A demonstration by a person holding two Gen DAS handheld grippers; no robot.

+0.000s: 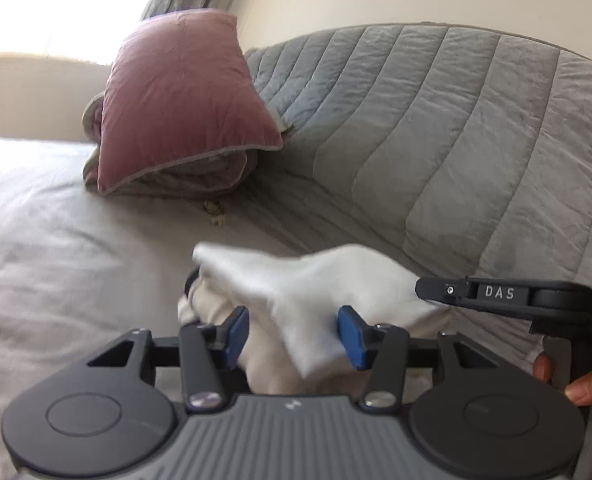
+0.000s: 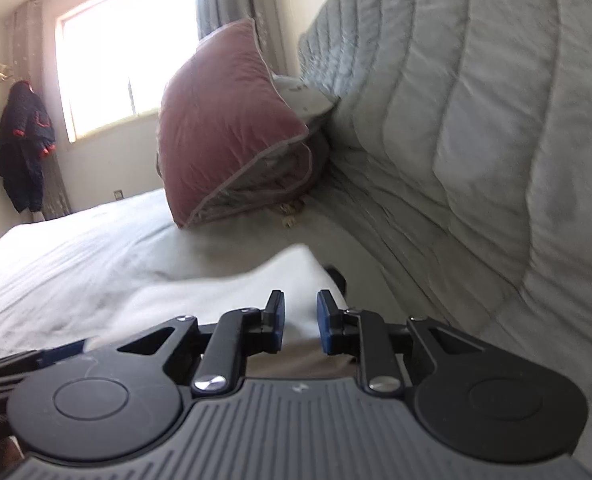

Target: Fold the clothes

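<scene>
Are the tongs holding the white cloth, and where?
Neither seems to grip it. The white cloth lies loose between the open left tongs; the right tongs stand apart over it.

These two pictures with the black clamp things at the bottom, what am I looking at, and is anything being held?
Each picture comes from a camera mounted on a hand-held gripper, looking forward along its two blue-padded fingers. There is no robot; a person carries one gripper in each hand. In the left wrist view, the left gripper stands open around a bunched white garment, the pads not pressing it. The right gripper, narrowly open, hovers over the same cloth without gripping. Everything lies on a bed with a pink cushion and grey quilt.
</scene>
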